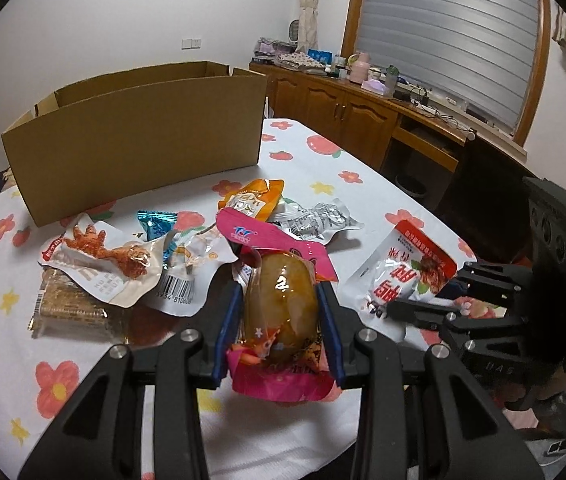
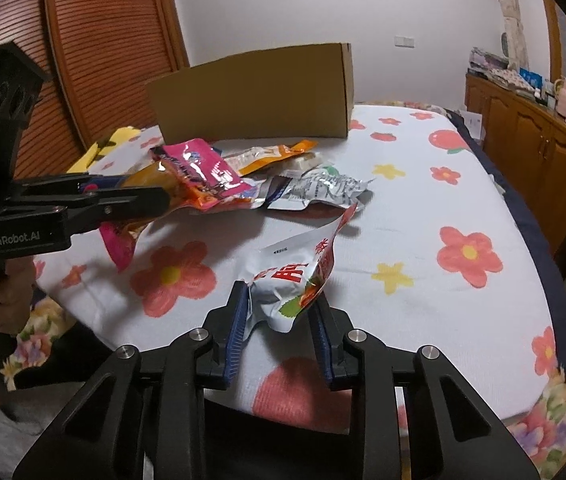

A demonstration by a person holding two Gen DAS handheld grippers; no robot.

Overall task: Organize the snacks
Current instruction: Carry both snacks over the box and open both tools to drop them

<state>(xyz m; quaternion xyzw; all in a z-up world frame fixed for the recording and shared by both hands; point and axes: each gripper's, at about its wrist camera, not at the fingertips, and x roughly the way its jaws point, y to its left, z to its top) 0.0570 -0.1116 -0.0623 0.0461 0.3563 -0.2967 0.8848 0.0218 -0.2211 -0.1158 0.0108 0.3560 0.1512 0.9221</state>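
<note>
My left gripper [image 1: 281, 300] is shut on a pink snack packet [image 1: 279, 320] with a brown egg-shaped piece inside, held above the table; it also shows in the right wrist view [image 2: 155, 196]. My right gripper [image 2: 281, 300] is shut on a white and red snack pouch [image 2: 295, 276], lifted off the table; the pouch also shows in the left wrist view [image 1: 399, 276]. A pile of snack packets [image 1: 187, 248] lies on the flowered tablecloth [image 2: 443, 208]. An open cardboard box [image 1: 139, 136] stands behind the pile.
A wooden sideboard [image 1: 343, 100] with clutter stands at the right beyond the table. A wooden slatted door [image 2: 95, 40] is at the left. A flat gold-wrapped packet [image 1: 71, 308] lies at the near left of the pile. The table's edge [image 2: 523, 220] runs along the right.
</note>
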